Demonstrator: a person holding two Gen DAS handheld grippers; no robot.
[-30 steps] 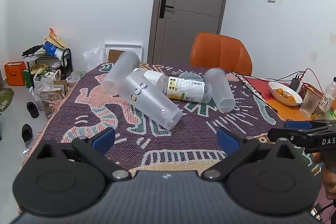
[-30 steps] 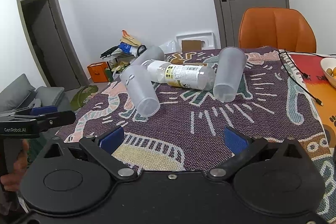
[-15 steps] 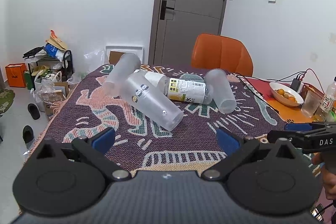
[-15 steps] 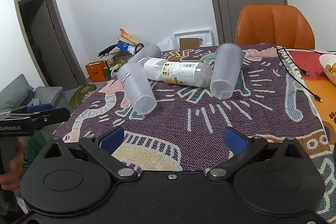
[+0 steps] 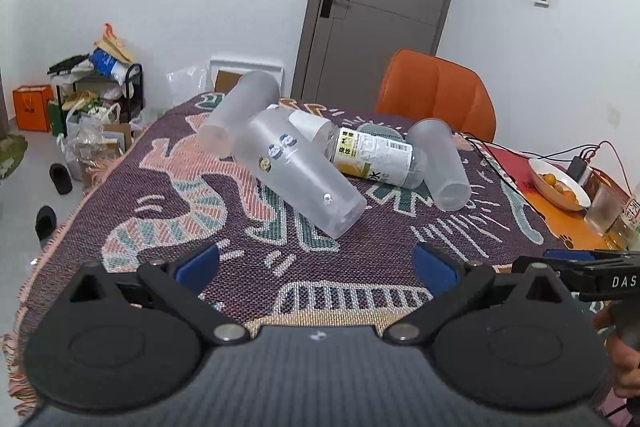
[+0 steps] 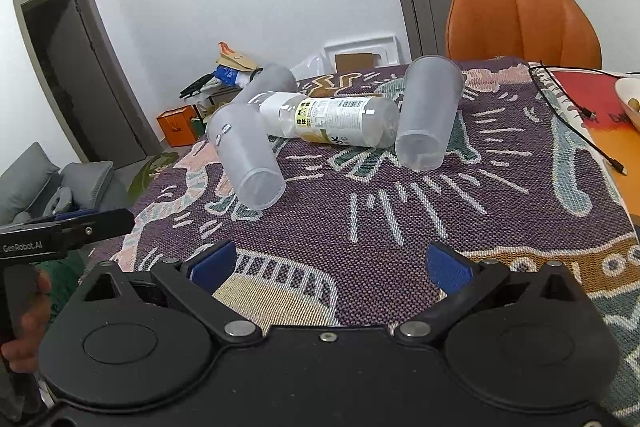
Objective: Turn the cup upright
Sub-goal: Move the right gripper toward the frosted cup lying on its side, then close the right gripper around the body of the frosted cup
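Three frosted plastic cups lie on their sides on the patterned tablecloth. The near cup with stickers points its base toward me. A second cup lies to the right. A third cup lies at the back left. A clear water bottle lies between them. My left gripper is open and empty, short of the sticker cup. My right gripper is open and empty, short of the cups.
An orange chair stands behind the table. A bowl of oranges, a glass and cables sit on the table's right side. Bags and boxes clutter the floor at left.
Both grippers have moved slightly forward toward the cups. Both stay open. The cups and bottle have not moved.
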